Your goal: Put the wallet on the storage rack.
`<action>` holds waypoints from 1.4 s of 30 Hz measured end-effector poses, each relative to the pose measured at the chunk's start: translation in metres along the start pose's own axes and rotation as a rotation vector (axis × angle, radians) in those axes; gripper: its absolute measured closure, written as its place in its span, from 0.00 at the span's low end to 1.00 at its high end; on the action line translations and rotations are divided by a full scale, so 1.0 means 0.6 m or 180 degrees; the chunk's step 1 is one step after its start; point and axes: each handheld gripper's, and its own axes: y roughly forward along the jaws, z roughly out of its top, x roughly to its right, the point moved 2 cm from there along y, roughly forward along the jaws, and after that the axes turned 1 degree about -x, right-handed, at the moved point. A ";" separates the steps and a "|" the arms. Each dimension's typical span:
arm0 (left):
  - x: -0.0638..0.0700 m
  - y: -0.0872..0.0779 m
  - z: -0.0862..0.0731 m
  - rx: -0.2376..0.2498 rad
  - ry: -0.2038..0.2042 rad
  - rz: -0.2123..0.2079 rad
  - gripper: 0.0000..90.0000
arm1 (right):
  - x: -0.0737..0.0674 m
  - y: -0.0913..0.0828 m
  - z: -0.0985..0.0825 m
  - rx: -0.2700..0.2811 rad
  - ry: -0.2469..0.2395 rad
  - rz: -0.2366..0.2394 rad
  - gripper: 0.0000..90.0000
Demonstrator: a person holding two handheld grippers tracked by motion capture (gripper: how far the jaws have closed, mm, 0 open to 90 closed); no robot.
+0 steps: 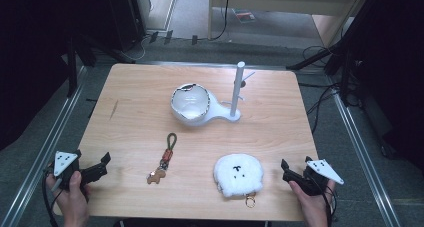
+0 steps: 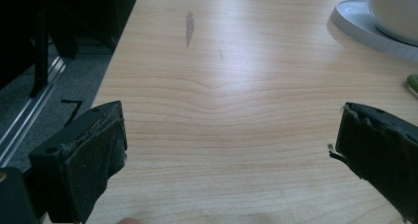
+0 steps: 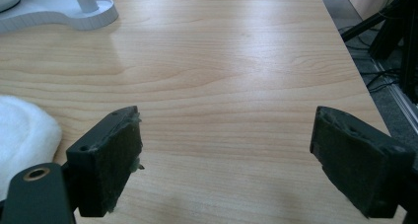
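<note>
while untouched, pouch (image 1: 238, 174) beside right tool (image 1: 294, 173)

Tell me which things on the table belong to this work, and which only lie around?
Belong: white plush pouch, nearest the open right gripper; braided keychain; white hook stand.
Lying about: cables on the floor; dark mark on the table.

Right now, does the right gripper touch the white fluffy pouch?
Apart. In the high view, bare table shows between the right gripper and the white fluffy pouch.

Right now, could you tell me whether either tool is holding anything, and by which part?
Nothing is held: the left tool and right tool both stand open over bare table.
</note>
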 end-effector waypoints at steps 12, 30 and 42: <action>0.007 0.003 0.001 0.0059 0.0072 -0.0053 0.00 | -0.029 -0.004 0.023 -0.0143 -0.0014 0.0236 0.15; 0.017 0.006 0.002 0.0037 0.0249 0.0111 0.00 | -0.105 -0.001 0.049 -0.0560 -0.0081 0.0508 0.11; 0.016 0.025 0.009 -0.0207 0.0208 -0.0114 0.00 | -0.153 -0.007 0.035 -0.0879 -0.0064 0.0747 0.10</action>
